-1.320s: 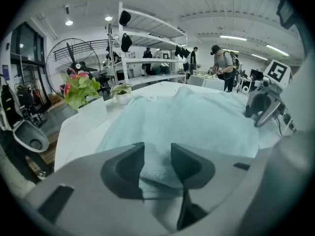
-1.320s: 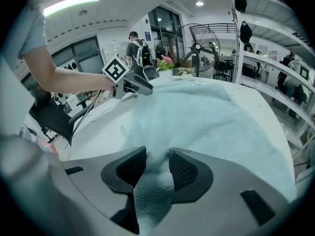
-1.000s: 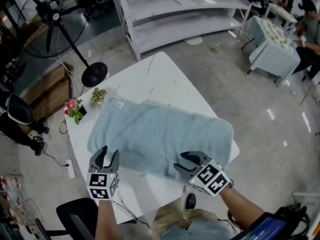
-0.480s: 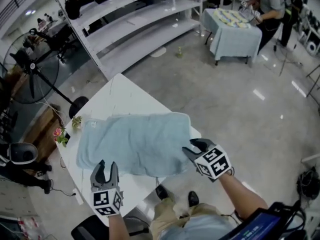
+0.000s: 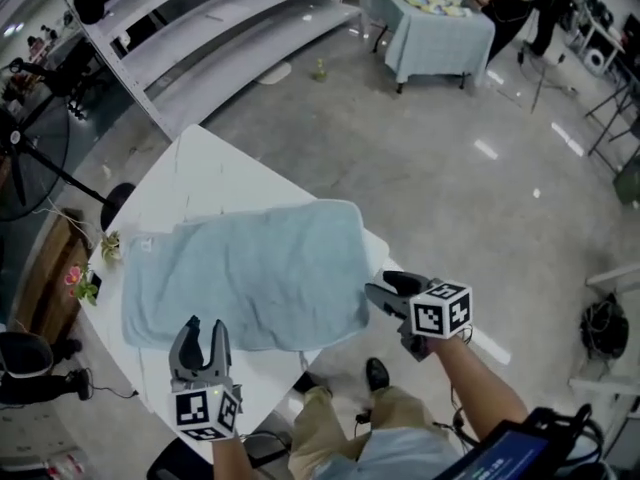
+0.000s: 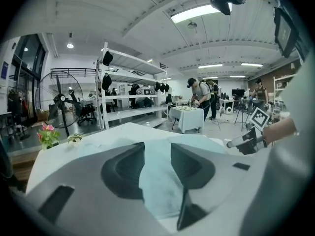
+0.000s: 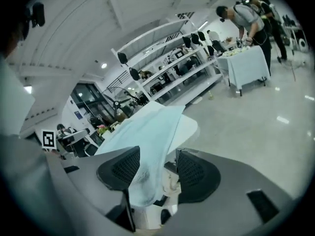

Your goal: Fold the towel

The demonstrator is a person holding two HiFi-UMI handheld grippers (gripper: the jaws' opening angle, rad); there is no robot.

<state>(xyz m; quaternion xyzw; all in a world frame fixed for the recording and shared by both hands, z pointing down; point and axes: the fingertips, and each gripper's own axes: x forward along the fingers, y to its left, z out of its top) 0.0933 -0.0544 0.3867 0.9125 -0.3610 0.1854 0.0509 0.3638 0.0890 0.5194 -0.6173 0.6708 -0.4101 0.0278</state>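
Observation:
A light blue towel (image 5: 240, 268) lies spread flat on the white table (image 5: 200, 168). My left gripper (image 5: 202, 328) hovers at the towel's near edge, towards its left end. Its jaws stand open with nothing gripped, and the towel (image 6: 157, 171) shows through the gap. My right gripper (image 5: 385, 293) is at the towel's near right corner, by the table's edge. Its jaws have just been opening. The corner of the towel (image 7: 147, 146) hangs loose in the gap of the right gripper (image 7: 157, 173), and the pads do not press on it.
A small potted plant (image 5: 108, 246) and pink flowers (image 5: 80, 280) stand at the table's left end. A white shelving rack (image 5: 200, 18), a standing fan (image 5: 20, 168) and a cloth-covered table (image 5: 430, 18) with people stand further off. Grey floor lies to the right.
The right gripper has moved along the towel's near edge to its right corner and rolled, and its jaws stand wider. The left gripper has shifted slightly at the near edge. The towel stays flat.

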